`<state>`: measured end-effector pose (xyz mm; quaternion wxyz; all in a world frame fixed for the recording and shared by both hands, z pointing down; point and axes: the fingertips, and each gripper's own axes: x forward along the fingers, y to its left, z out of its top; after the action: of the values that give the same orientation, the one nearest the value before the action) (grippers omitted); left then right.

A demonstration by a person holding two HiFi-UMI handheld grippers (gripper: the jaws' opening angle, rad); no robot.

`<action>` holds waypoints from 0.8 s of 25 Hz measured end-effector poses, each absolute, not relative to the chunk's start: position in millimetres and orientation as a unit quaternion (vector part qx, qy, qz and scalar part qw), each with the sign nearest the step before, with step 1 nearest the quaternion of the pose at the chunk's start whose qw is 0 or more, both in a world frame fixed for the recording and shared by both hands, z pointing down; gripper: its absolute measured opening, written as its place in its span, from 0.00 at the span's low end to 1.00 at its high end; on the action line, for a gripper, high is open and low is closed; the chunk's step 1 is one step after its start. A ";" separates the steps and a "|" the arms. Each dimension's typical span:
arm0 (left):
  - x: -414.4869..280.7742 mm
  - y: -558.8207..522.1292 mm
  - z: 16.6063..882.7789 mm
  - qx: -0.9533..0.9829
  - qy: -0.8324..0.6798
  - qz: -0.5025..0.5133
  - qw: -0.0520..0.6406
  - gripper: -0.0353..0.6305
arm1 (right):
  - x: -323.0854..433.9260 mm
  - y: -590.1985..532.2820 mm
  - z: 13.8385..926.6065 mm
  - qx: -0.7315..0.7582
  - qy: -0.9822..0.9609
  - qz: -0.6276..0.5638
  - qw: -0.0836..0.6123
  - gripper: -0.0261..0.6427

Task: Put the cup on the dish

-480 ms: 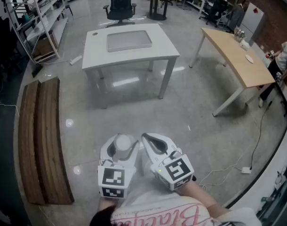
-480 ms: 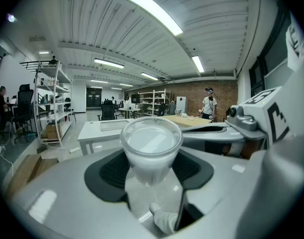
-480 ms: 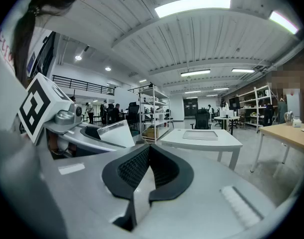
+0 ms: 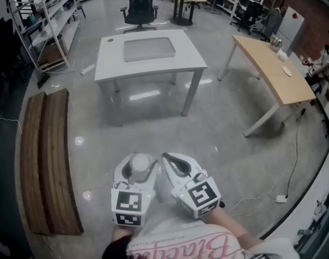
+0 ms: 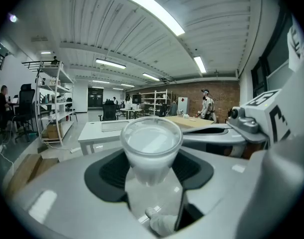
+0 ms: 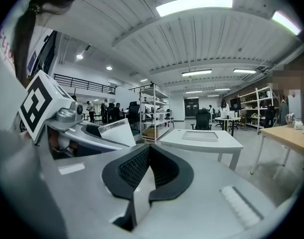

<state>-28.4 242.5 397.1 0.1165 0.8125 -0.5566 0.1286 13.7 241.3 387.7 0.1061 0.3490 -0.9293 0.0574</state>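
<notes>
Above the floor (image 4: 218, 128), left claw (image 4: 138, 171) clamps the cup (image 5: 151, 146); right claw (image 6: 148, 169) sits closed.

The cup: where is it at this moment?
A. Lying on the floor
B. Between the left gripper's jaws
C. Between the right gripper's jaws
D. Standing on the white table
B: in the left gripper view the cup sits upright, clamped between the dark pads of the left gripper, while the right gripper has its jaws together with nothing between them.

white table (image 4: 110, 63), wooden desk (image 4: 267, 63), office chair (image 4: 138, 1)
</notes>
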 end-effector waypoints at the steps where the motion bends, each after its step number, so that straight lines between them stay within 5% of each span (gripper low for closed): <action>1: -28.4 239.7 398.1 0.812 -0.556 0.130 0.118 0.44 | 14.8 237.8 387.7 0.350 -0.929 0.058 0.104 0.04; 20: -34.3 102.4 393.7 0.805 -0.562 0.145 0.125 0.44 | 10.8 101.2 385.0 0.338 -0.933 0.082 0.092 0.04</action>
<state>-34.3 102.4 393.7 0.1255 0.8045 -0.5621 0.1449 10.8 101.2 385.0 0.0920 0.3380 -0.9330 0.0821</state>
